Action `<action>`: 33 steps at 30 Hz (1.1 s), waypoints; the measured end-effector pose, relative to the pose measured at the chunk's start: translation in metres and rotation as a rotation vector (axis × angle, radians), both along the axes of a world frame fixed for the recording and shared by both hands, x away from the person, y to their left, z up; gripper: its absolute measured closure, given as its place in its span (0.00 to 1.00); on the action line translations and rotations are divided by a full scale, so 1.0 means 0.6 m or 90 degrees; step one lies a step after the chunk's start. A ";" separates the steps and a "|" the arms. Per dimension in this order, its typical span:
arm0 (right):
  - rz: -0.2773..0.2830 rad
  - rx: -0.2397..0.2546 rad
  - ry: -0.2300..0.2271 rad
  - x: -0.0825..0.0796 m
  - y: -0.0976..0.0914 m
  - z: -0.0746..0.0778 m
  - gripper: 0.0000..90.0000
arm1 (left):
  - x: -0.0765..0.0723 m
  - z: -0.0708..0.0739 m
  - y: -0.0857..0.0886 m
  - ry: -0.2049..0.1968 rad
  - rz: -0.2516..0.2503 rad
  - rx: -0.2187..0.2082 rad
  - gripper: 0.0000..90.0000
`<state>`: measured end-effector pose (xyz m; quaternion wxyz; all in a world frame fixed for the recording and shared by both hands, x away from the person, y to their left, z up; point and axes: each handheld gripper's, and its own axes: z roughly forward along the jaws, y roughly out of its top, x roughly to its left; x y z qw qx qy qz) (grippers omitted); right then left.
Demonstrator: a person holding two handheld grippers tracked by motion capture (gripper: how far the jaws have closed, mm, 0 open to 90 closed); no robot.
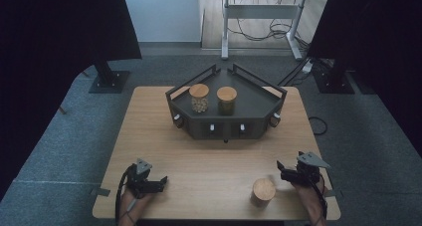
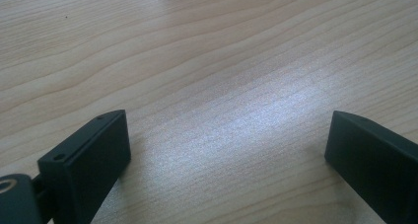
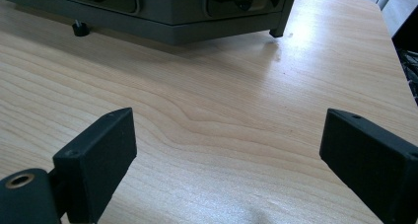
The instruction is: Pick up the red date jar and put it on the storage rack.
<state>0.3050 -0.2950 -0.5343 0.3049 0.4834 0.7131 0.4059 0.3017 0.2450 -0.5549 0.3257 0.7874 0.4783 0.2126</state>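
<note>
In the high view, a jar (image 1: 263, 191) with a wooden lid stands upright on the table (image 1: 209, 161) near its front edge, just left of the right gripper (image 1: 284, 172); its long axis runs straight up, lid on top; the right gripper's jaws look spread and nothing sits between them; the left gripper (image 1: 158, 183) rests well apart at the front left, pointing right across the wood; 2 more jars, one pale (image 1: 199, 97) and one dark (image 1: 227, 99), stand in the dark tray (image 1: 259, 104) at the back. In the left gripper view, the jaws are spread wide over bare table, pinching nothing. In the right gripper view, the jaws are spread too, nothing between them, with the tray's front wall (image 3: 162, 17) ahead. The jar is tall and stands close to the table's edge; my guess is that a sideways nudge from a jaw tip, or a pinch taken high on the lid, could tip it or roll it off.
</note>
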 end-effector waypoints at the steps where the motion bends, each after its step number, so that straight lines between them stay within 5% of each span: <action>1: 0.000 -0.001 -0.001 -0.001 0.001 0.001 0.07 | 0.000 0.000 0.000 0.000 0.000 0.000 0.04; 33: 0.022 -0.001 -0.032 -0.039 0.016 0.038 0.08 | 0.000 0.000 0.000 0.000 -0.001 0.000 0.03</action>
